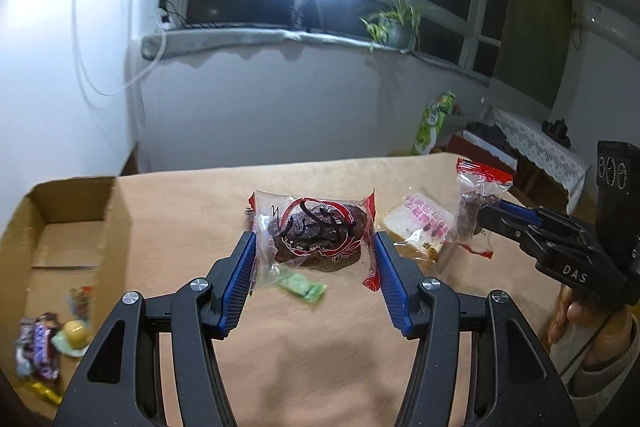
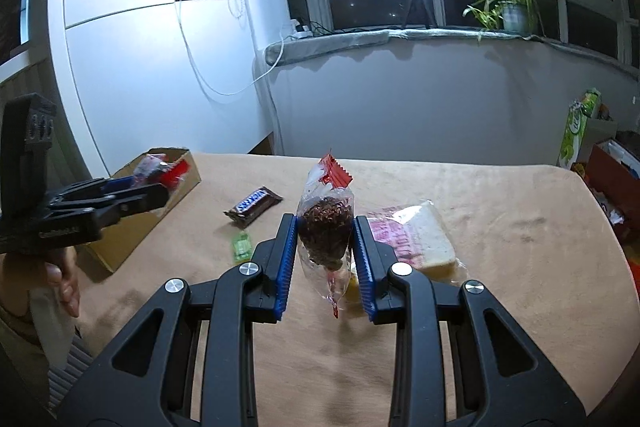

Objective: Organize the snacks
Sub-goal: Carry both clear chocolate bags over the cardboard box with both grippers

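My left gripper (image 1: 315,241) is shut on a clear red-trimmed packet with a dark round cake (image 1: 316,237), held above the table. In the right wrist view the left gripper (image 2: 154,199) shows at the left over the cardboard box (image 2: 120,251) with that packet (image 2: 160,171). My right gripper (image 2: 326,233) is shut on a similar clear packet of dark snack (image 2: 326,227), held upright above the table; it shows in the left wrist view (image 1: 470,203) beside the right gripper (image 1: 486,217).
A wrapped bread slice (image 2: 416,235) lies on the tan table (image 2: 520,247), also in the left wrist view (image 1: 420,223). A Snickers bar (image 2: 253,211) and a green candy (image 2: 241,247) lie left of it. The box (image 1: 68,219) holds several snacks (image 1: 40,347).
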The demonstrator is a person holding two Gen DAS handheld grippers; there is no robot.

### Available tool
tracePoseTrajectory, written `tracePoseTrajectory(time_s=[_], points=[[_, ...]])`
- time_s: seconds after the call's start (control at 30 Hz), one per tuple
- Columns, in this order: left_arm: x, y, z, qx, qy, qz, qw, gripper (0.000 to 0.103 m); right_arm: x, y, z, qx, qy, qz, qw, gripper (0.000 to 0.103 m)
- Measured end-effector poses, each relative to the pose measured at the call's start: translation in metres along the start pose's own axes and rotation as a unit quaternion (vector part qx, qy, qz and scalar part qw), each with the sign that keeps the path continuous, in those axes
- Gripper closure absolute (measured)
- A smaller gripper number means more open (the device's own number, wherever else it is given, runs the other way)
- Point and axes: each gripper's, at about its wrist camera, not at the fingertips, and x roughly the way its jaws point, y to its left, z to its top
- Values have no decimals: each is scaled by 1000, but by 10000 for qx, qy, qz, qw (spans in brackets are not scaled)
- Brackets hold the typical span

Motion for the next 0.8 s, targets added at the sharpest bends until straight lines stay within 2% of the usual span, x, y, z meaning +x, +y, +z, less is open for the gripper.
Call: tracePoseTrajectory(time_s=[0.33, 0.8], points=[[-48, 52, -17, -405, -343, 468, 9975, 46, 16, 53, 12, -373, 60, 219, 9990, 74], [-88, 123, -43, -954, -545, 992, 9890, 46, 53, 134, 25, -925, 241, 668, 9932, 74]])
